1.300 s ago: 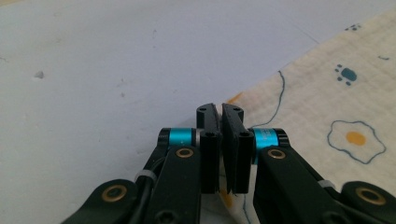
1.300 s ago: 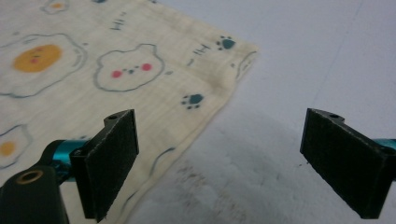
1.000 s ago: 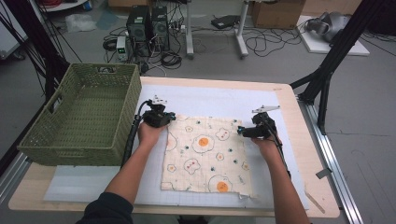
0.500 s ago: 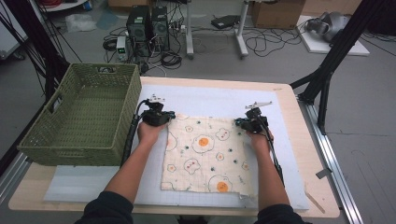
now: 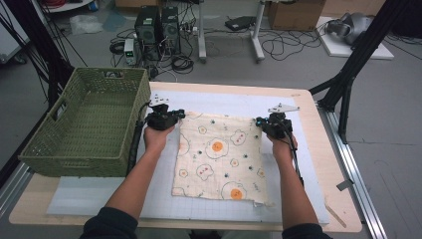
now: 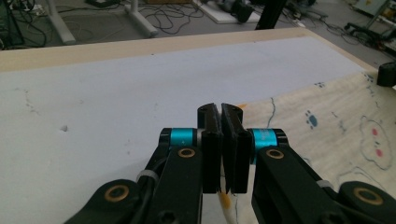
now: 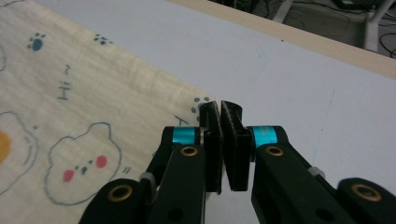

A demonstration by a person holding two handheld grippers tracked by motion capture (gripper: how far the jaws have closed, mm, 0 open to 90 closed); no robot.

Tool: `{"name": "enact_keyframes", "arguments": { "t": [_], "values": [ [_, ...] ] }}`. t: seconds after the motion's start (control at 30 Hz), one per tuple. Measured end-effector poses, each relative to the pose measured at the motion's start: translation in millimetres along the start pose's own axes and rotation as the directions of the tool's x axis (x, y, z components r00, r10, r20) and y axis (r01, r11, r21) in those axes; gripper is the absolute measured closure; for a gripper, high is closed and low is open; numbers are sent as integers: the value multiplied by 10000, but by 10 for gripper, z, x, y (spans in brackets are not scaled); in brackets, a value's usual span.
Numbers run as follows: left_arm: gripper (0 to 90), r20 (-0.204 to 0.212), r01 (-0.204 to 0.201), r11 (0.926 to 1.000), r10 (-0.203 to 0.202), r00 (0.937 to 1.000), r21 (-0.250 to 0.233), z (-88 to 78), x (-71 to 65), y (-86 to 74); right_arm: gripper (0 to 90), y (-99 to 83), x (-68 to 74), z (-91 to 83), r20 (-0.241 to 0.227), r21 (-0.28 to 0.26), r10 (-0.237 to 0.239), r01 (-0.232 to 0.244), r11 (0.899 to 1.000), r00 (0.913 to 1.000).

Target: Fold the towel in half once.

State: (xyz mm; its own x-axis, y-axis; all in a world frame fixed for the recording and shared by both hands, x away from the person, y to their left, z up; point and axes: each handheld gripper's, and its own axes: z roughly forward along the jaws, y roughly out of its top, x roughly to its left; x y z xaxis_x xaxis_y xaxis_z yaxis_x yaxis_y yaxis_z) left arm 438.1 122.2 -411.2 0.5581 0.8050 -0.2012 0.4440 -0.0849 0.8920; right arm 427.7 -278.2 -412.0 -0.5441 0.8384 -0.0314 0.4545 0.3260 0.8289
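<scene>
We see soft printed cloth [image 5: 219, 154], rectangular | left gripper [image 5: 175, 115] clamps its far-left corner | right gripper [image 5: 260, 123], just closed, pinches far-right corner | woven basket [image 5: 84, 124] beside.

You are standing at a light wooden bench [image 5: 318, 164] with a pale gridded mat [image 5: 224, 102] spread over its top. A green woven basket [image 5: 84, 124] sits at its left end. Beyond the bench lies a grey floor [image 5: 298, 69] strewn with black cables [image 5: 278, 47]. Two dark computer towers [image 5: 157, 25] stand at the far side, with white desk legs [image 5: 256, 30] to their right. Black frame struts [image 5: 358, 55] slant down at your right, and a cardboard box [image 5: 293, 12] sits farther back.
</scene>
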Motion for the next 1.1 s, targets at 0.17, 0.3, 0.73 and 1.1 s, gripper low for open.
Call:
{"name": "enact_keyframes", "arguments": {
  "t": [0.17, 0.3, 0.73, 1.1],
  "values": [
    [862, 236, -577, 9983, 575, 9981, 81, -118, -102, 31, 875, -2, 95, -109, -288, -218, -284, 278, 9994, 9992],
    [862, 251, -576, 9983, 578, 9980, -86, -201, -149, -3, 875, -51, 171, -195, -405, -187, -509, 502, 9986, 9979],
    [863, 930, -650, 9974, 676, 9934, -310, -516, -322, -298, 874, -257, 373, -540, -701, -364, -960, 937, 9949, 9929],
    [863, 1475, -1052, 9940, 1087, 9831, -313, -751, -471, -522, 874, -510, 559, -812, -966, -410, -1379, 1345, 9901, 9857]
  ]
}}
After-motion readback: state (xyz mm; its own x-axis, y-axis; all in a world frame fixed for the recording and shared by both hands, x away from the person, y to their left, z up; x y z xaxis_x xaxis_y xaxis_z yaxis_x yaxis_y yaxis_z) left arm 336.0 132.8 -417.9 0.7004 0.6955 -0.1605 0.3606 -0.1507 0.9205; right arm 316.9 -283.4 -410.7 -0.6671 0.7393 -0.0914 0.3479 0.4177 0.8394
